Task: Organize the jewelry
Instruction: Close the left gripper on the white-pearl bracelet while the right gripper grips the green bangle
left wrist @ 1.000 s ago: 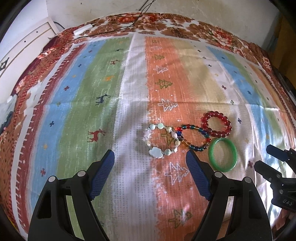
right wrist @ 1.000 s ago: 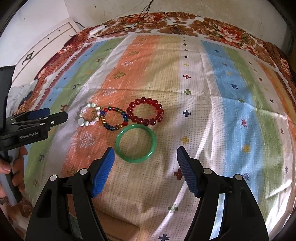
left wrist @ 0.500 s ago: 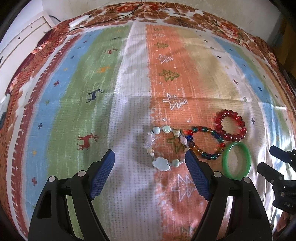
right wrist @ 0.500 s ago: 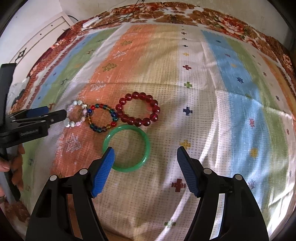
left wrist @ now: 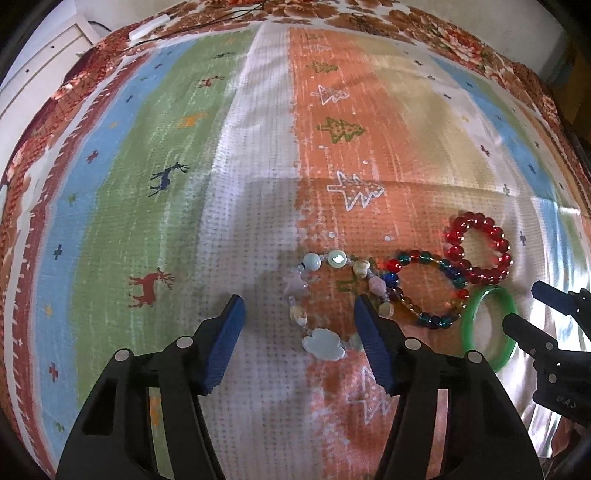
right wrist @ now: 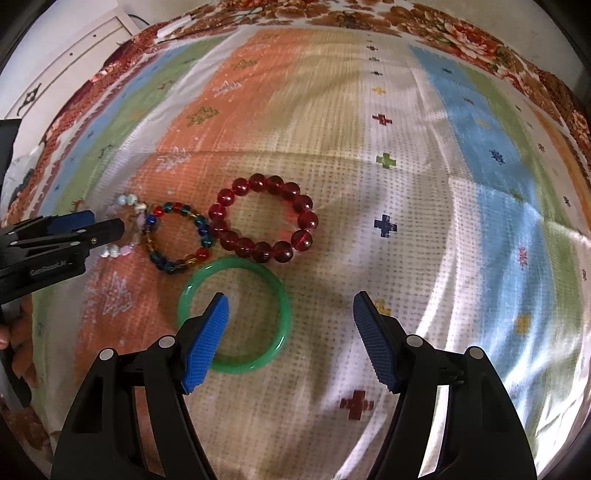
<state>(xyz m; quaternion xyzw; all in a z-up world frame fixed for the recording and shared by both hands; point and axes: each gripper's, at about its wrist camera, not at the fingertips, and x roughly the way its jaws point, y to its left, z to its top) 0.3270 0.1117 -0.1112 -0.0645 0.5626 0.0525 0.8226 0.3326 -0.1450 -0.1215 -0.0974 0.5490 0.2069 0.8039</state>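
Observation:
Four bracelets lie together on the striped cloth: a pale bead bracelet (left wrist: 325, 341) with a cloud charm, a multicolour bead bracelet (left wrist: 413, 254), a red bead bracelet (left wrist: 474, 275) and a green bangle (left wrist: 469, 321). My left gripper (left wrist: 300, 314) hangs low over the pale bracelet. Its jaws are closing, with the bracelet's left half between them and the pads apart from it. My right gripper (right wrist: 291, 306) stands open over the green bangle (right wrist: 258, 269); its left finger covers part of the ring and the ring's right side lies between the fingers. Beyond are the red bracelet (right wrist: 306, 219) and the multicolour bracelet (right wrist: 201, 221).
The striped cloth (left wrist: 147, 184) covers a wide surface with a floral border. White furniture (left wrist: 37, 92) stands past its far left edge, and a white block with a cable (left wrist: 147, 27) lies at the back. A person's hand (right wrist: 22, 332) holds the left gripper.
Both grippers have come down closer to the bracelets. The left jaws have narrowed around the pale bracelet. The right gripper's left finger now overlaps the green bangle.

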